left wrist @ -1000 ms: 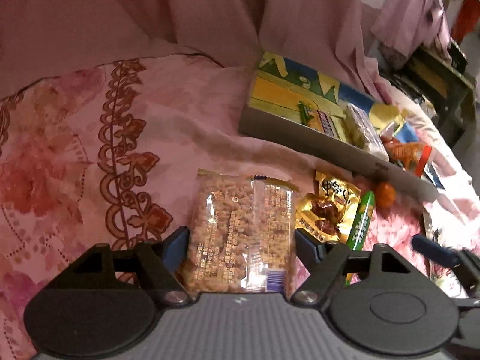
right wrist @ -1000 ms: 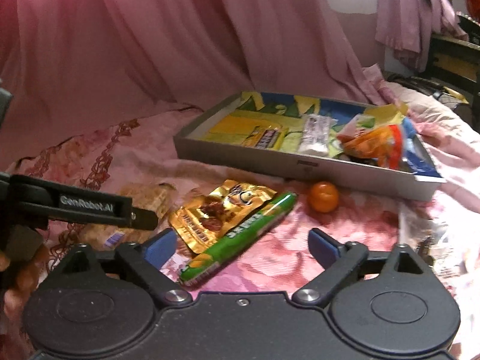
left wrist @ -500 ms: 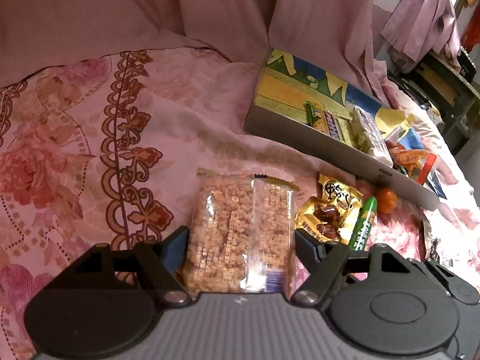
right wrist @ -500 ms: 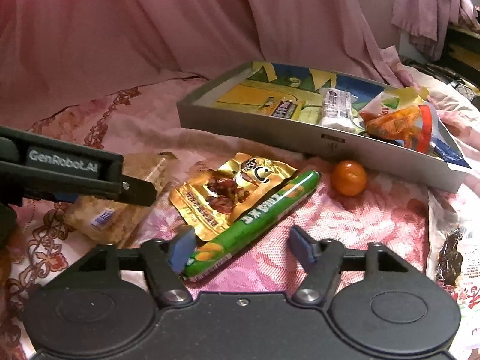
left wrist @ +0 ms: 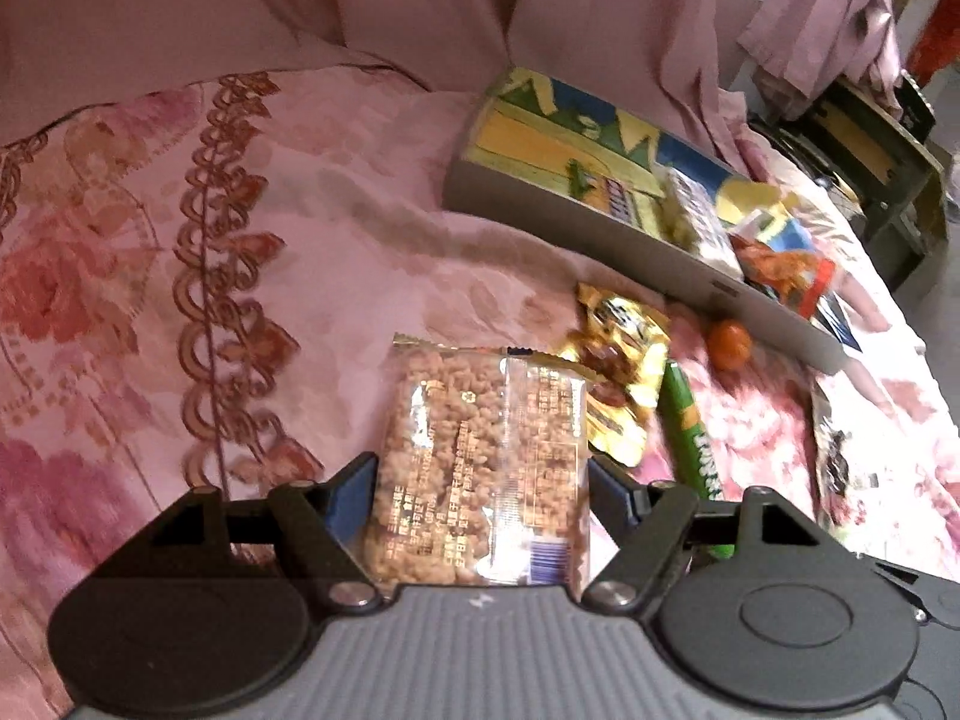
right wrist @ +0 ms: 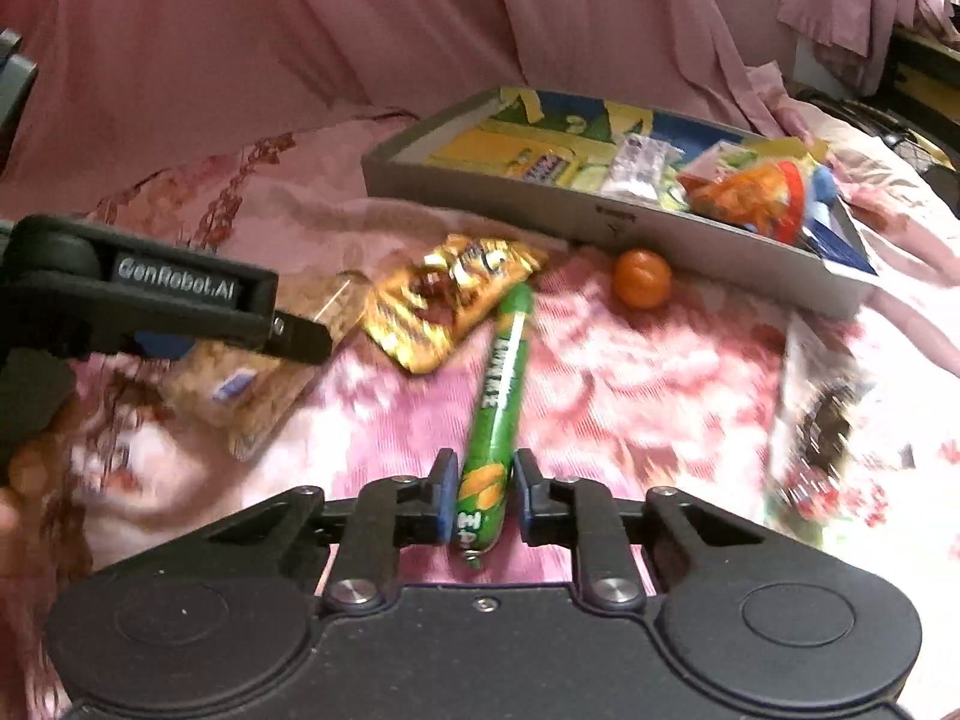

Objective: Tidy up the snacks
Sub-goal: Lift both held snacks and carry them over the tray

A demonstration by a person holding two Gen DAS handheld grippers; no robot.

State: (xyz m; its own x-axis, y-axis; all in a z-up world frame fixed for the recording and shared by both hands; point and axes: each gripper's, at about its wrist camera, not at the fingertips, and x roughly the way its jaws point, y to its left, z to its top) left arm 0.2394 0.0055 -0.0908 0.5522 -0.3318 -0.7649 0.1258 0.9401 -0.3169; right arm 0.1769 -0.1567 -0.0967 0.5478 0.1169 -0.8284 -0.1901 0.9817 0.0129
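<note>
A clear pack of brown puffed snack [left wrist: 480, 468] lies on the pink bedspread between the fingers of my left gripper [left wrist: 483, 492], which touch its two sides. My right gripper [right wrist: 483, 498] is shut on the near end of a green sausage stick [right wrist: 501, 384], which also shows in the left wrist view [left wrist: 690, 438]. A gold snack pouch [right wrist: 447, 300] lies beside the stick. A small orange [right wrist: 641, 278] lies in front of the grey tray [right wrist: 540, 204], which holds several snack packs. The left gripper shows in the right wrist view [right wrist: 168, 306].
A dark-printed packet [right wrist: 822, 414] lies on the bedspread at the right. Pink curtain cloth hangs behind the tray. Dark furniture [left wrist: 870, 150] stands at the far right beyond the bed.
My right gripper has closed from wide open onto the green stick, and the stick has turned to point away from me. My left gripper's fingers have closed in on the puffed snack pack.
</note>
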